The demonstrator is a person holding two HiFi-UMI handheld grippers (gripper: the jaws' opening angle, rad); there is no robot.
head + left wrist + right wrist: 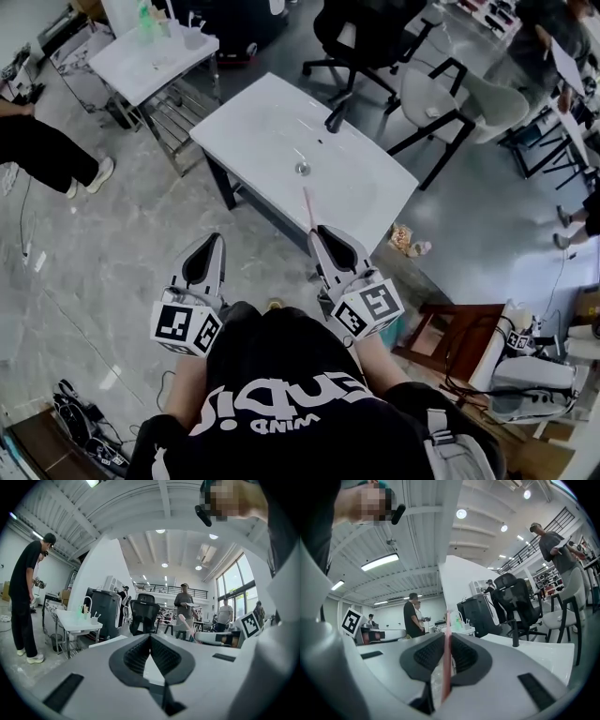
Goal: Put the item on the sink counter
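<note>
Head view: the step in hand looks like the carry. The right claw is clenched on a thin pink item, perhaps a toothbrush. The item points forward, with its far end over the near edge of the white sink tabletop. The left claw hangs beside it over the floor, short of the tabletop. The next move, as I judge it, calls for reaching forward, lowering the item onto a flat part of the tabletop and only then letting go. The basin with its drain fills the middle and the dark faucet stands at the far edge, so the broad flat strip toward the left corner looks the safest landing. A crumpled bag lies on the floor by the right corner, and office chairs stand beyond, none of them in the way

Left gripper view: the left claw's pads meet at the tips with nothing between them; it is clenched and empty

Right gripper view: the pink item stands upright, pinched between the right claw's ribbed pads, and the tabletop shows ahead on the right
</note>
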